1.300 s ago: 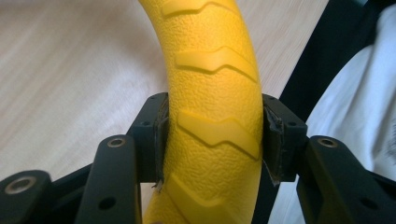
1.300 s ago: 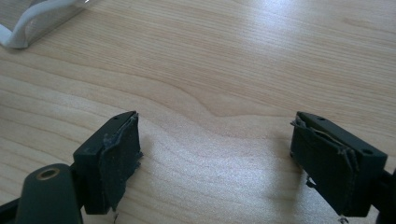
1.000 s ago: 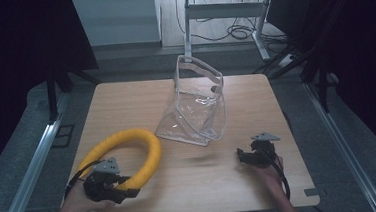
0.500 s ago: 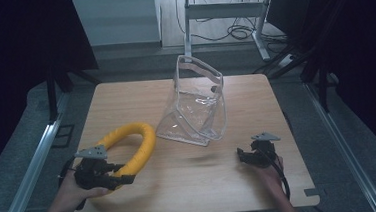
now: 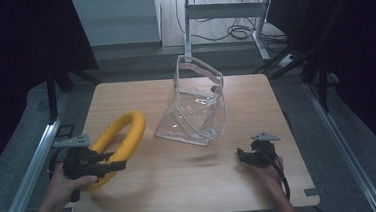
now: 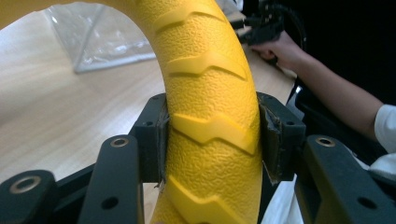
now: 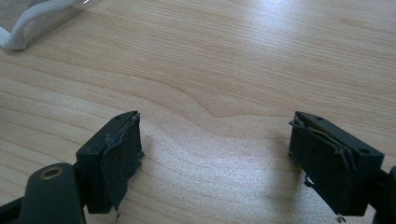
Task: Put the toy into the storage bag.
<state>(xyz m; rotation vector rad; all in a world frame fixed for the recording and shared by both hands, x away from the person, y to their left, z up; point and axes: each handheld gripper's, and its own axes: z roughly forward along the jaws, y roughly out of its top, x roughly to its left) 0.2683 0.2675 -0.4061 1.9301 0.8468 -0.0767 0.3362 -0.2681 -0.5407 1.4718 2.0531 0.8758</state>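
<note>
While left tool (image 6: 210, 140) clamps yellow ring (image 6: 205, 93), right tool (image 7: 215, 158) gapes; clear bag (image 5: 198, 103) empty

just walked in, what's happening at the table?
A person works two handheld grippers at a wooden table. The left gripper is shut on a yellow ring, its fingers clamped on either side of the ribbed tube, near the table's left edge. The right gripper is open and holds nothing, low over bare wood at the right. A clear plastic bag stands mid-table, untouched by either gripper.
</note>
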